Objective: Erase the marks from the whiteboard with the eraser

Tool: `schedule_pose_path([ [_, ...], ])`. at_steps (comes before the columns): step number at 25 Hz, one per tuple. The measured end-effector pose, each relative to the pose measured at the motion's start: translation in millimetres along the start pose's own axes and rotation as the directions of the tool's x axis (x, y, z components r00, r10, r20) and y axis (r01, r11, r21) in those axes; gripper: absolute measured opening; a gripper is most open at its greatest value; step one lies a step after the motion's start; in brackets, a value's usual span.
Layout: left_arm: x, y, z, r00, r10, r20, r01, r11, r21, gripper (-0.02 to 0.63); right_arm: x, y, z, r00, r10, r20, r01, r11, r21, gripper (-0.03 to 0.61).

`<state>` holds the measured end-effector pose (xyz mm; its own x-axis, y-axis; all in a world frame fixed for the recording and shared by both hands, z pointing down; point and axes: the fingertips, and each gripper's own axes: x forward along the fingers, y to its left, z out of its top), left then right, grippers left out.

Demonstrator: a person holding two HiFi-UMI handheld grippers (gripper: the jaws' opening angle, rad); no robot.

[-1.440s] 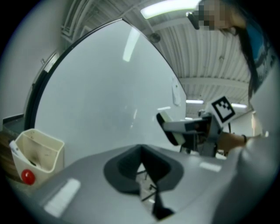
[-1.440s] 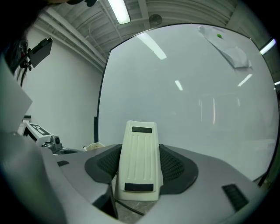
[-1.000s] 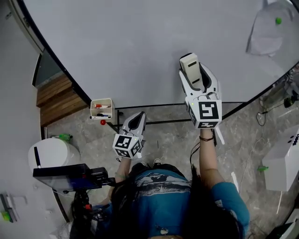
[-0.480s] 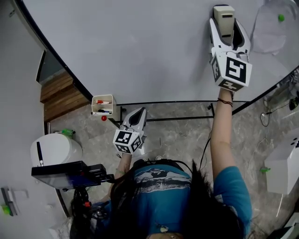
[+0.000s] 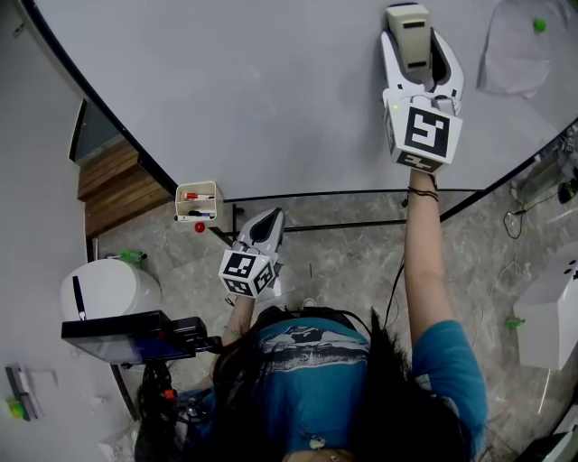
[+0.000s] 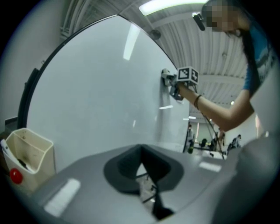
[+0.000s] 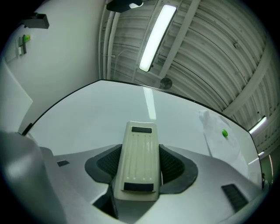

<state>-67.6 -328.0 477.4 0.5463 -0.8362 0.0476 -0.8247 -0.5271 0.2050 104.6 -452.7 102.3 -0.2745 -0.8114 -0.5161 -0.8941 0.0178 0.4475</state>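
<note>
The whiteboard (image 5: 253,90) fills the top of the head view, and I see no marks on it. My right gripper (image 5: 411,45) is raised high at the board's right part, shut on the cream eraser (image 5: 408,32), which lies against the board. In the right gripper view the eraser (image 7: 138,162) sits lengthwise between the dark pads of the right gripper (image 7: 139,168), pointing at the board (image 7: 96,109). My left gripper (image 5: 262,230) hangs low below the board's bottom edge. In its own view the left gripper (image 6: 141,168) has its pads together with nothing between them.
A paper sheet (image 5: 519,54) is pinned by a green magnet (image 5: 539,25) right of the eraser. A beige marker box (image 5: 198,204) with a red magnet (image 5: 199,227) hangs at the board's lower left edge. A white bin (image 5: 104,293) and a black device (image 5: 135,334) stand at left.
My right gripper carried the eraser from the board's lower edge up to its upper right, then slid a little left. The left gripper stayed put.
</note>
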Motion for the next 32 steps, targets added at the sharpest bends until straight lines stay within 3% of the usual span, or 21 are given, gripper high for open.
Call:
schedule_pose_path([
  [5, -0.1, -4.2, -2.8, 1.000, -0.017, -0.010, 0.018, 1.000, 0.005, 0.003, -10.6, 60.6, -14.6, 0.999, 0.048, 0.003, -0.047, 0.992, -0.121, 0.264],
  [11, 0.7, -3.7, -3.1, 1.000, -0.012, -0.012, 0.012, 1.000, 0.005, 0.003, -28.5, 152.9, -28.2, 0.987, 0.155, -0.039, -0.160, 0.966, -0.204, 0.264],
  [19, -1.6, 2.9, -11.1, 1.000, 0.011, -0.023, -0.011, 1.000, 0.001, 0.003, -63.9, 280.4, -82.3, 0.911, 0.393, -0.129, -0.408, 0.808, -0.424, 0.264],
  [26, -10.7, 17.7, -16.7, 0.999, 0.050, -0.014, -0.050, 0.999, -0.011, 0.003, -64.9, 284.3, -86.8, 0.896, 0.420, -0.146, -0.438, 0.777, -0.452, 0.264],
  [32, -6.4, 13.6, -12.5, 0.999, 0.039, -0.014, -0.039, 0.999, -0.016, 0.003, -40.7, 223.2, -58.7, 0.933, 0.340, -0.115, -0.356, 0.841, -0.407, 0.264],
])
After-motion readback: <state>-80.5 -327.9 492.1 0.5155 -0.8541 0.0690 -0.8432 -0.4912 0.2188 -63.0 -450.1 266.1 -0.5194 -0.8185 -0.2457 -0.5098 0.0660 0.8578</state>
